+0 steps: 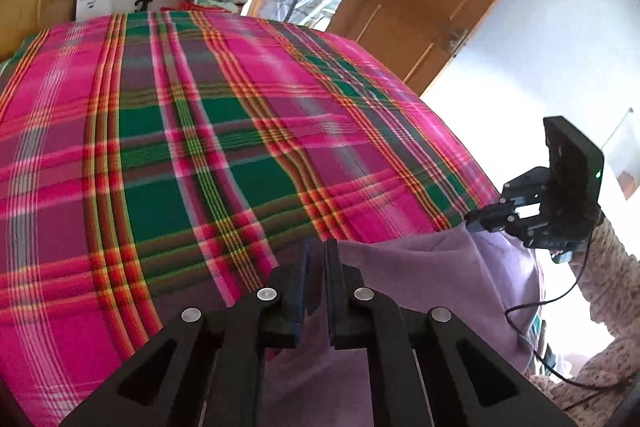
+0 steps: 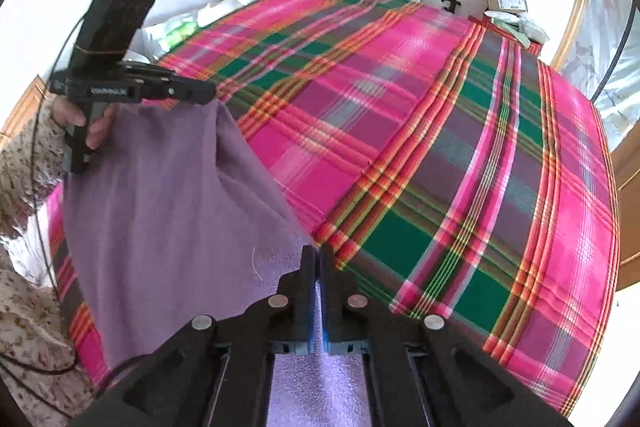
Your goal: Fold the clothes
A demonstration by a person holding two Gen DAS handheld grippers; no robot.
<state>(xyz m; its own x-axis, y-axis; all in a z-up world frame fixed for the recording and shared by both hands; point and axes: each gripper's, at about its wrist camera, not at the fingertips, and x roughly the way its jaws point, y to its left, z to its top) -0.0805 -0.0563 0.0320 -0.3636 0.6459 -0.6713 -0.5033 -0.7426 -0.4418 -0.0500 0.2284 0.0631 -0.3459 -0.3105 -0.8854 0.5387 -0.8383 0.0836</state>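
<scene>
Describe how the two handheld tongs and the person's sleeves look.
Both tongs, left and right, are matte black plastic with silver rivets and blue pads. Each carries a black box on top; the right one's shows a green light. Thin black cables trail off. The sleeves are pale with a speckled floral print.

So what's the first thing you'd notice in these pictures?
The bright pink, green and orange plaid blanket spread over the whole bed. Next, the soft purple fleece cloth at the bed's near edge, pinched along its top edge by the black left tongs and the black right tongs.
</scene>
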